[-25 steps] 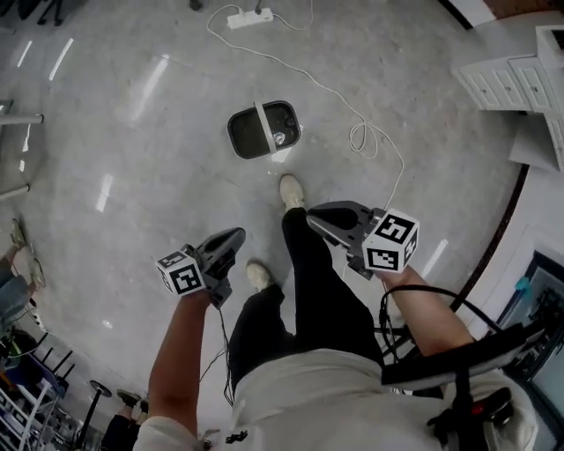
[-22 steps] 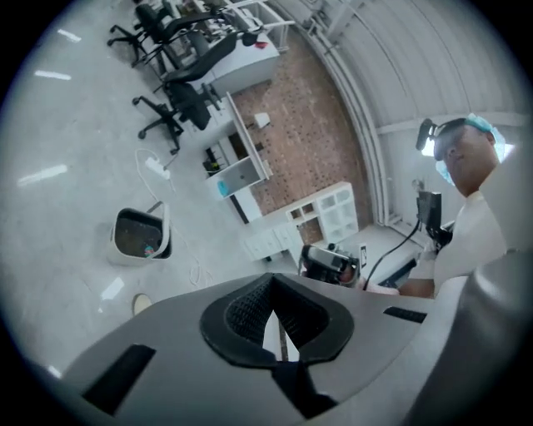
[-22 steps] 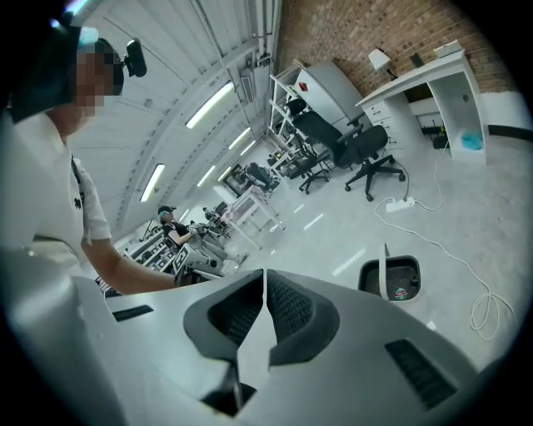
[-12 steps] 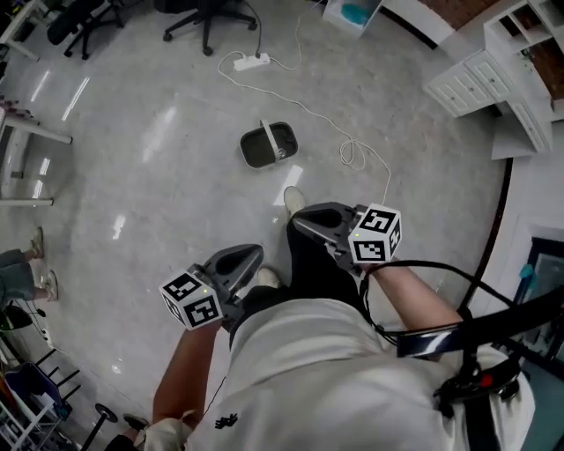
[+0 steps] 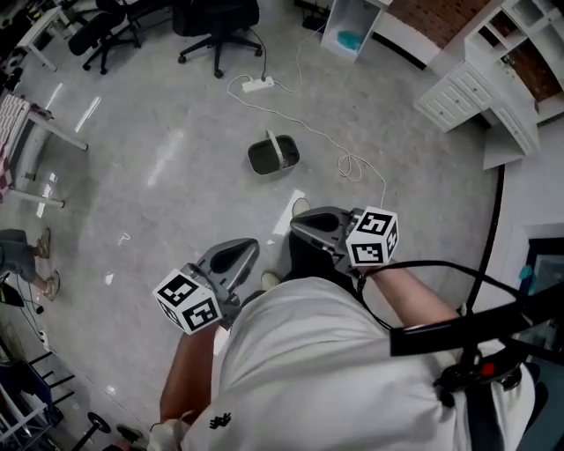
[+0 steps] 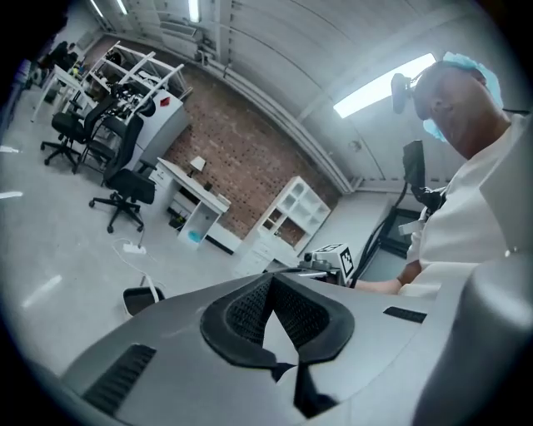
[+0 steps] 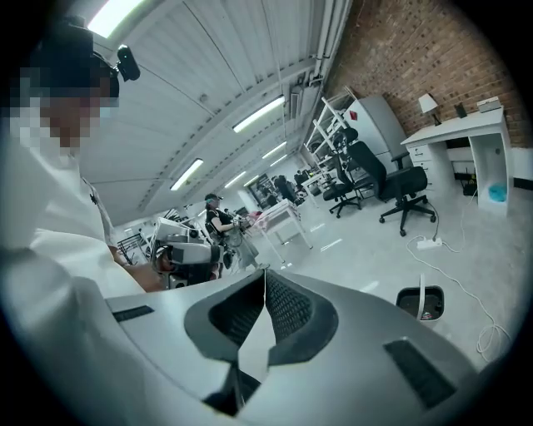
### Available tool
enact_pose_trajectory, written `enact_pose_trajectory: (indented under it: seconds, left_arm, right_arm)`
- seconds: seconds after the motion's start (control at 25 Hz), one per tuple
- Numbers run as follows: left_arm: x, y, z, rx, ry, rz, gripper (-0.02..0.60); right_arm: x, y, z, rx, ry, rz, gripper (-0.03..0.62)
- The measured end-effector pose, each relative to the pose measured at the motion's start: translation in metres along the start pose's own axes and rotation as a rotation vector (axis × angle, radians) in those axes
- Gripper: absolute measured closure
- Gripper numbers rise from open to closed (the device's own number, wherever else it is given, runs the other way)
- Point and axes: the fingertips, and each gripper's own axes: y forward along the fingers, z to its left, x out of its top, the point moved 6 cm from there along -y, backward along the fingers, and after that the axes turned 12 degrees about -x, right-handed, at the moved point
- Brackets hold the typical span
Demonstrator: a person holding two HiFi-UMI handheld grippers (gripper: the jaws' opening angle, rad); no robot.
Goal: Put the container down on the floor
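Note:
The container (image 5: 273, 156), a dark oval tub with a pale upright handle, stands alone on the grey floor ahead of the person's feet. It also shows small in the left gripper view, container (image 6: 141, 298), and in the right gripper view, container (image 7: 420, 304). My left gripper (image 5: 236, 254) is held near the person's waist, shut with nothing between its jaws, left gripper (image 6: 271, 283). My right gripper (image 5: 307, 222) is raised beside it, jaws closed tip to tip and empty, right gripper (image 7: 265, 279). Both are well above and apart from the container.
A white power strip (image 5: 258, 85) and its cable (image 5: 352, 163) lie on the floor beyond the container. A black office chair (image 5: 216, 22) stands at the back, white drawer units (image 5: 476, 88) at the right. The person's shoe (image 5: 300, 208) points toward the container.
The view has pulled back and up, so the container looks smaller and farther away. Both grippers have come closer to the person's torso, still shut and empty.

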Motion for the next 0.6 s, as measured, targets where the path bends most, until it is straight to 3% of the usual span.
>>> enact_pose_trajectory:
  seconds: [0.32,0.6]
  left_arm:
    - [-0.006,-0.018,-0.023,0.04,-0.039,0.004,0.572]
    - [-0.01,-0.005,-0.035,0.008,-0.039,0.038,0.572]
  right_arm:
    - [0.013,-0.01,0.034,0.012,-0.019,-0.014,0.576]
    - [0.007,-0.027,0.046,0.001,-0.018,-0.02,0.577]
